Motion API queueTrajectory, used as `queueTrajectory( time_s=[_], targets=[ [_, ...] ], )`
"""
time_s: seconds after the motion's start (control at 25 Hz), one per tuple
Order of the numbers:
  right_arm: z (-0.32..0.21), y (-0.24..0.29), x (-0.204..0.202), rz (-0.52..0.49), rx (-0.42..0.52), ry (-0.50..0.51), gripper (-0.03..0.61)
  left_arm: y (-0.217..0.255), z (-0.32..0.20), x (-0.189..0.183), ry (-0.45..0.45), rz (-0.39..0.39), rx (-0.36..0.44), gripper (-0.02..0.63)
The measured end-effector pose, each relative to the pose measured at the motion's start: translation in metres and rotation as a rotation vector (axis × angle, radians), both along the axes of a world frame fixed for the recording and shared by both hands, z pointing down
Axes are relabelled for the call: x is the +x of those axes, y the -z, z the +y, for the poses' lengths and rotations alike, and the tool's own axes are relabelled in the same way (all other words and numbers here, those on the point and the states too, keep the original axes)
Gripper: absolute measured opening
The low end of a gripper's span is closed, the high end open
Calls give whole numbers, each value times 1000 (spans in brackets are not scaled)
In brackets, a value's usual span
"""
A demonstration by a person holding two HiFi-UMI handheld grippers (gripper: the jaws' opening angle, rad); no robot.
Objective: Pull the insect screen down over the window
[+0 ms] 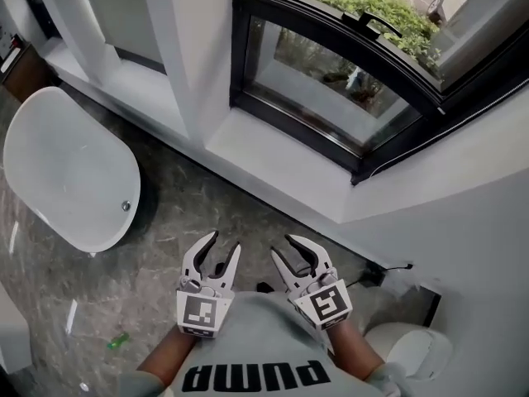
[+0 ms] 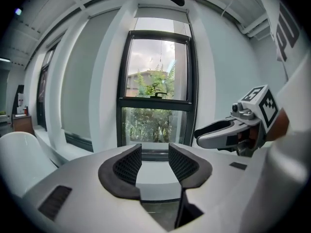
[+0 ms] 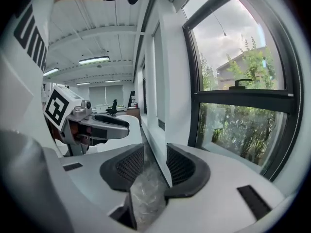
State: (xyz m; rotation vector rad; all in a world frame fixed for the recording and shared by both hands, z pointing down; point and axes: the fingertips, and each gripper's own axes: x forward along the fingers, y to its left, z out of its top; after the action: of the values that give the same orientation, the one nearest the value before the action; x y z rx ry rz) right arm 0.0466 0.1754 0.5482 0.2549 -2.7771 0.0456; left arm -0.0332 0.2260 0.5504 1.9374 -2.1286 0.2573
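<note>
**A:** How is the left gripper point(image 1: 223, 242) seen?

**B:** Its jaws are held a narrow way apart. Nothing is gripped between the ribbed black pads point(image 2: 129, 166). Only the white sill point(image 1: 273, 168) and a strip of floor are seen through the gap.

**A:** And the right gripper point(image 1: 282, 246)?

**B:** It is likewise held narrowly parted and empty. The grey marbled floor point(image 1: 165, 246) is seen between its jaws. The two grippers are held side by side at the lower middle of the head view, near each other but apart. A marker cube point(image 1: 204, 313) is carried at the back of each, and a grey printed shirt point(image 1: 256, 362) is seen just below them.

**A:** Where is the window point(image 1: 322, 89) found?

**B:** It is at the upper right of the head view, well apart from both grippers, with the sill below it. In the left gripper view it is framed straight ahead, above the jaws. It is black-framed and split by a crossbar, and a black handle point(image 2: 158, 95) is mounted on that bar. A thin cord point(image 2: 162, 47) is seen hanging in the upper pane. The insect screen itself cannot be made out in any view.

**A:** What else is shown?

**B:** A white oval tub point(image 1: 70, 168) is placed on the floor at the left. A small green object point(image 1: 117, 340) is seen lying at the lower left.
</note>
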Motion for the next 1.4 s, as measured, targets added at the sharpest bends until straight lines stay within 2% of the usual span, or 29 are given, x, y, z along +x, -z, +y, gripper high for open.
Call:
queueTrajectory(
  time_s=[0.16, 0.32, 0.56, 0.68, 0.88, 1.0, 1.2, 1.28, 1.4],
  targets=[
    [-3, 3, -10, 55, 90, -26, 127, 8, -6, -22, -61, 5, 6, 185],
    [-13, 4, -13, 111, 107, -86, 127, 7, -12, -39, -123, 11, -2, 199],
    [-37, 20, -13, 135, 175, -145, 130, 11, -38, -45, -207, 16, -1, 243],
    [-62, 41, -14, 112, 222, -148, 155, 22, -63, -43, -247, -1, 7, 265],
    [-132, 83, -9, -8, 259, -144, 160, 50, -126, -46, -280, -82, 24, 276],
    [-183, 114, -2, -43, 361, -152, 160, 69, -172, -49, -273, -127, 34, 276],
    [-266, 152, 14, -29, 519, -201, 162, 101, -249, -54, -260, -178, 47, 276],
    [-295, 165, 18, -55, 528, -217, 198, 116, -276, -54, -263, -205, 54, 280],
    [-333, 179, 19, -75, 501, -209, 209, 141, -312, -54, -285, -259, 70, 296]
  ],
)
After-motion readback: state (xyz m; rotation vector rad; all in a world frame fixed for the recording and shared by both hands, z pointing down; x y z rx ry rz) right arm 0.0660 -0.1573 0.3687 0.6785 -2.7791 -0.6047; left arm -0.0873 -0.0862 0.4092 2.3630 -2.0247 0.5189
